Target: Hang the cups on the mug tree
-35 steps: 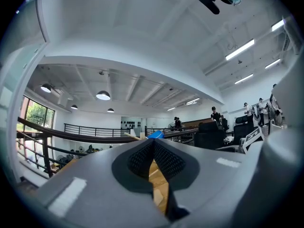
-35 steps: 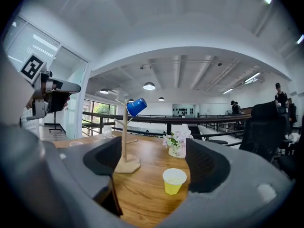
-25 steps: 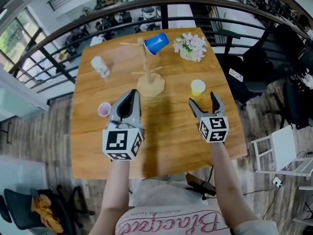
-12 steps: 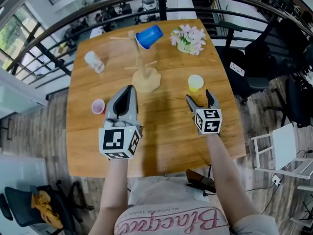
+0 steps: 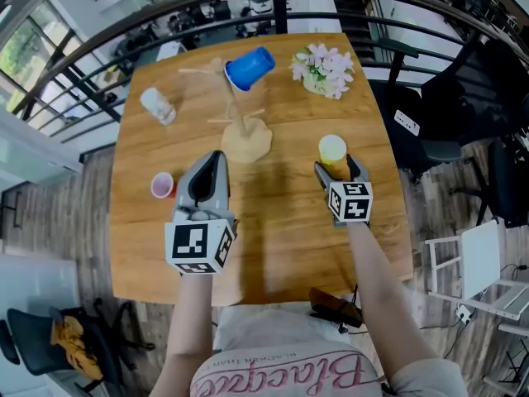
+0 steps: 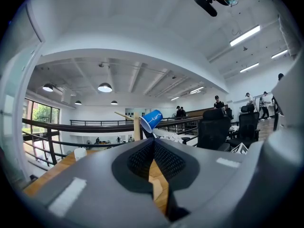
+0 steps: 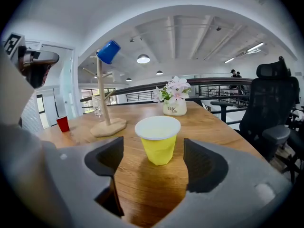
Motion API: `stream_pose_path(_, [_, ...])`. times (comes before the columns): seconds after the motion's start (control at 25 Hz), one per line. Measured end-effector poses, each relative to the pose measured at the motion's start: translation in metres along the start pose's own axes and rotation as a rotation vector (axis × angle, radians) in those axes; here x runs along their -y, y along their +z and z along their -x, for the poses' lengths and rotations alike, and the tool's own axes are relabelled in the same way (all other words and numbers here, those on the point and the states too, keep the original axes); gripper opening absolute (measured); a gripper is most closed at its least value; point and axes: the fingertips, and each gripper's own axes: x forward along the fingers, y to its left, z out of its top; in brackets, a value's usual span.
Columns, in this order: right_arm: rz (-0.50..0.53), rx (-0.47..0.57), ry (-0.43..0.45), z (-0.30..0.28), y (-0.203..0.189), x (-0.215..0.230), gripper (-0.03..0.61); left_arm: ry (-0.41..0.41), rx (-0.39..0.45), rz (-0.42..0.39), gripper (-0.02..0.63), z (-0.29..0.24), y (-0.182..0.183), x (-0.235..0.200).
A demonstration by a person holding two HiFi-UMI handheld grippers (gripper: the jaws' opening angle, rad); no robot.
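Yellow cup upright, blue cup seemingly mouth-down

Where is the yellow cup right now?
In the head view, the yellow cup stands on the table's right side, nearer than the flowers, just ahead of the open right tongs, which do not touch it.

- Seen from above, the yellow cup has its lower wall hidden behind the right gripper.
- In the left gripper view, the mug tree has its base hidden behind the left gripper.
- Far left, the clear cup is too blurred to tell upright from tipped.
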Motion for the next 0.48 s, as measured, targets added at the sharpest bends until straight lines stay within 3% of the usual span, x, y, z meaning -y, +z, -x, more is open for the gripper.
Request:
stream_pose_path(0.32, [0.026,-0.058,0.001,-0.030,-0.005,0.008,0.383,0.032,-0.033,-0.004,0.012,-0.008,-0.011,-0.011])
stream_pose_path(0.48, [0.059,-0.082,-0.022,-0.036,-0.007,0.009,0.348,0.040,-0.040,-0.002,0.012,-0.011,-0.014,-0.016])
